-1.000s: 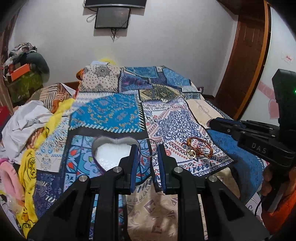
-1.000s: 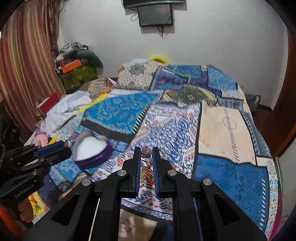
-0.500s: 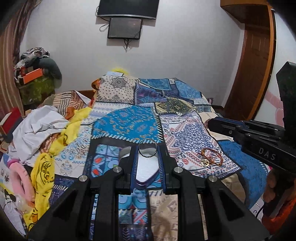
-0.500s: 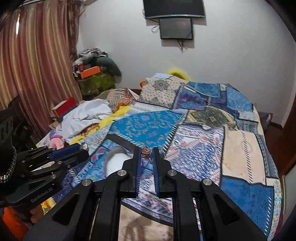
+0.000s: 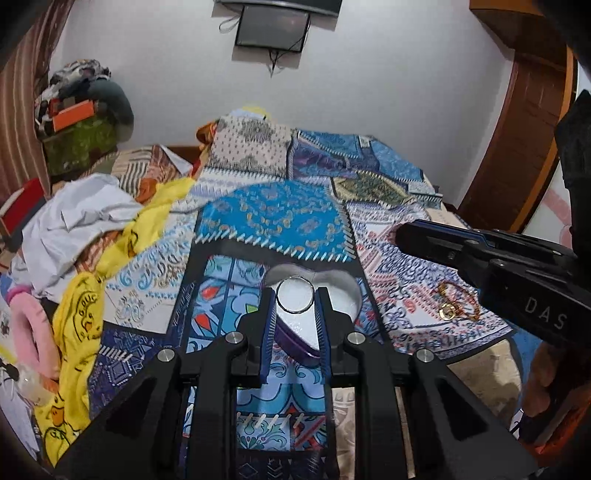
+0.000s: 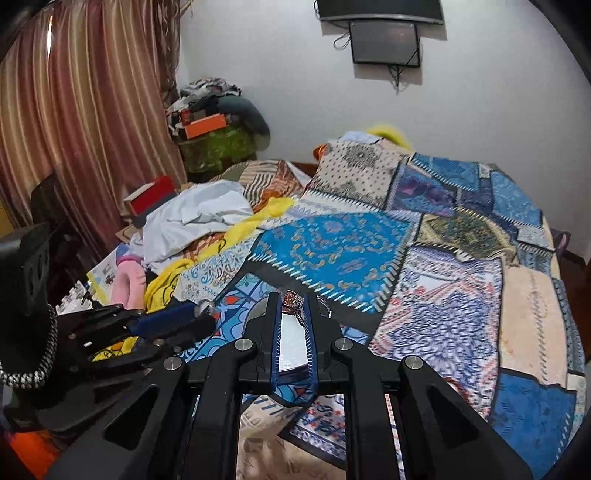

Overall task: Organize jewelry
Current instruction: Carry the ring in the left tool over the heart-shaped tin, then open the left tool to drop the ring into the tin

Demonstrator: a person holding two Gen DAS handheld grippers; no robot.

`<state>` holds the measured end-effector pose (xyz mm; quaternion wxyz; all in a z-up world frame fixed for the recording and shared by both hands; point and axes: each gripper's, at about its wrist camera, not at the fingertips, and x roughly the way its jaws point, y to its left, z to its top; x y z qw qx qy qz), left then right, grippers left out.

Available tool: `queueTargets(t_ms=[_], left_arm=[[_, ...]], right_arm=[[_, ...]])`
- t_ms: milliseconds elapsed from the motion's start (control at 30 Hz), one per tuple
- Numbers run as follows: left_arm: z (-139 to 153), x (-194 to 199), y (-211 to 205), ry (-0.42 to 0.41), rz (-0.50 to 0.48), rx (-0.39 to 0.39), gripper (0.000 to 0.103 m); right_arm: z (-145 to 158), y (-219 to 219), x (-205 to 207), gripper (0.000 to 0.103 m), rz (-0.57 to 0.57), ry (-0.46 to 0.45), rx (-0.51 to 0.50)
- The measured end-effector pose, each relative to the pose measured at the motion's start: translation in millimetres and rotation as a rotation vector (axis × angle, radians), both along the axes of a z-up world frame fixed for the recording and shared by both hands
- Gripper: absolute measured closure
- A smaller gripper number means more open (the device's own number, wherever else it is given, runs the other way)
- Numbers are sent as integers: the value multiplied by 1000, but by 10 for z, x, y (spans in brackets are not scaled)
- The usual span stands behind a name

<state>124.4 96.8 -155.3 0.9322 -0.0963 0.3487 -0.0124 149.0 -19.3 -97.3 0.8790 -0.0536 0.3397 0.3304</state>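
The left claw (image 5: 295, 301) pinches a thin silver ring (image 5: 295, 294) between its blue-padded fingertips (image 5: 269, 308), holding the hoop upright over the open heart-shaped box (image 5: 343, 295). That box, purple-walled with a white lining, sits on the patchwork bedspread (image 5: 273, 221) toward the near edge of the bed, its rim showing just past the left claw's fingers.

The right claw (image 6: 294, 301) is pressed nearly together on a small brownish beaded piece of jewelry (image 6: 292, 298), which sticks up from between its tips; what kind of piece it is cannot be told. It too hangs over the box, whose white lining (image 6: 291, 347) shows in the narrow gap between the fingers. In the left wrist view the right claw reaches in from the right side, its dark body (image 5: 480, 254) crossing above the bedspread.

A tangle of gold and reddish bangles (image 5: 454, 302) lies on the bedspread to the right of the box, nearer the right edge of the bed and apart from the box.

Along the left edge of the bed lie a white cloth (image 5: 77, 221), a yellow printed cloth (image 5: 77, 317) and a pink soft item (image 5: 27, 325). A dark screen (image 5: 272, 31) hangs on the white wall beyond the far end of the bed.
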Motion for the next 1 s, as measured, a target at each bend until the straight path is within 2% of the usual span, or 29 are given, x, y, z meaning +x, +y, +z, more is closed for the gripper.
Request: queueTargets(t_ms=[300, 567, 1000], left_arm=[[-280, 270, 17, 74, -47, -26, 83], [-365, 411, -54, 92, -91, -14, 83], [-312, 333, 84, 89, -42, 0, 82]], right_arm=[[-303, 128, 198, 92, 9, 105, -19], [-422, 149, 309, 92, 4, 141, -34], [-532, 222, 364, 92, 25, 174, -60]])
